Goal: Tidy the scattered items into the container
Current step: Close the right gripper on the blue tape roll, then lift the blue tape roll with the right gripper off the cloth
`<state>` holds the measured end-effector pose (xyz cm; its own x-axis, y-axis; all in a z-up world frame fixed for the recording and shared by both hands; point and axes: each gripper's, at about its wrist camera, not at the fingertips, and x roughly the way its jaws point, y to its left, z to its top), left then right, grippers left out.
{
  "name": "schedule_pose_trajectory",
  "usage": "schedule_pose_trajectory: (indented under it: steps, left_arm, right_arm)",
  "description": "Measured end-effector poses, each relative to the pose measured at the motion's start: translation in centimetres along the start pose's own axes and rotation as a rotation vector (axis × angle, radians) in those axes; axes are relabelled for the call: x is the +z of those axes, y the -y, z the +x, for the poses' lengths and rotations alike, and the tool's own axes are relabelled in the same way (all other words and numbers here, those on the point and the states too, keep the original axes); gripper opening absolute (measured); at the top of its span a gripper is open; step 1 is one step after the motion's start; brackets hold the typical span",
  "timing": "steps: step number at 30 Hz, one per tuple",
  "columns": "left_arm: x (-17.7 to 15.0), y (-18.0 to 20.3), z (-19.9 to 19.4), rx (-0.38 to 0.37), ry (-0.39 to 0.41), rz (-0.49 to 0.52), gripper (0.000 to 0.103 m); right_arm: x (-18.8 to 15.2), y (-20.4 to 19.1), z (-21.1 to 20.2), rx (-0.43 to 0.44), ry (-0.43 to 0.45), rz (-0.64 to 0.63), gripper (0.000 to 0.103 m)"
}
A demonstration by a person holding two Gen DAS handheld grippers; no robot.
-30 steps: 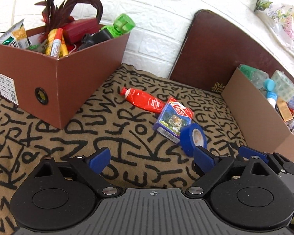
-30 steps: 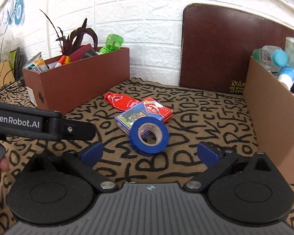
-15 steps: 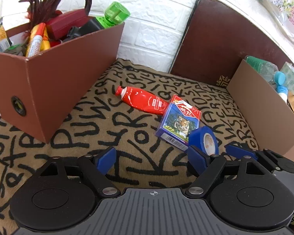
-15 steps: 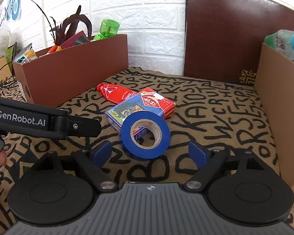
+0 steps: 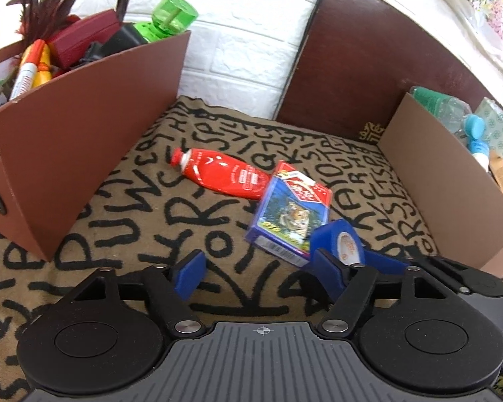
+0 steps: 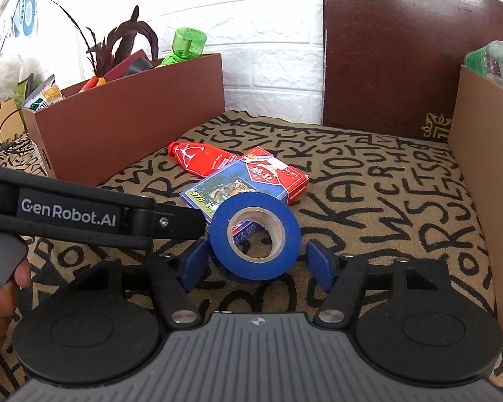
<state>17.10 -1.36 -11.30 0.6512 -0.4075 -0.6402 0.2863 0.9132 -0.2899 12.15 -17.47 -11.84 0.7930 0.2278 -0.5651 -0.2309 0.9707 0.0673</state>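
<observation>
Right gripper [image 6: 256,261] sits low centre of the right wrist view, fingers spread wide w/ the blue tape roll [image 6: 255,234] standing on edge between the blue pads [image 6: 192,263]. Left pad looks just beside or touching the roll's edge, can't tell which; right pad is apart from it. Nothing clamped. Roll rests on the lettered rug [image 6: 385,201], leaning against or just in front of the blue card box [image 6: 214,191], centre of frame. A red card pack [image 6: 275,174] lies partly on the blue box, and a red tube [image 6: 198,160] lies just behind, cap pointing left.

Left gripper [image 5: 258,268] is at lower centre of the left wrist view, fingers wide apart, holding nothing. In that view the tape roll [image 5: 337,244] shows right of centre, partly behind the left gripper's right pad, w/ the blue box [image 5: 285,224] and tube [image 5: 221,174] up and left of it.

Dark brown box [image 6: 134,127], upper left in both views, is stuffed w/ feathers [image 6: 124,43], a green bottle [image 6: 187,45] and other bits. Tan box [image 6: 479,194] stands at the right edge w/ bottles inside. Dark wooden board [image 6: 402,50] leans on the white brick wall, upper right.
</observation>
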Motion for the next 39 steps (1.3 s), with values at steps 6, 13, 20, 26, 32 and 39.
schedule_pose_trajectory:
  steps: [6,13,20,26,32,39]
  left_arm:
    - [0.1,0.3,-0.2,-0.036,-0.017,-0.011,0.071]
    - [0.0,0.2,-1.3,-0.081,-0.011,-0.053,0.071]
    - [-0.5,0.5,-1.2,-0.099,-0.054,-0.045,0.053]
    - [-1.5,-0.7,-1.5,-0.09,-0.095,-0.07,0.022]
    - [-2.5,-1.7,-2.9,-0.059,-0.089,-0.067,0.021]
    - [-3.6,-2.7,-4.9,-0.033,-0.091,-0.072,0.02]
  right_arm:
    - [0.0,0.0,-0.1,-0.003,-0.001,-0.003,0.064]
    - [-0.3,-0.7,-0.4,0.003,-0.009,-0.057,0.064]
    - [-0.9,-2.6,-1.3,0.061,-0.022,-0.129,0.064]
    - [-1.8,-3.9,-2.5,0.11,-0.042,-0.116,0.065]
    - [-2.2,-4.1,-4.1,0.158,-0.041,-0.075,0.067]
    - [-1.7,-3.5,-6.0,0.095,0.005,-0.06,0.065]
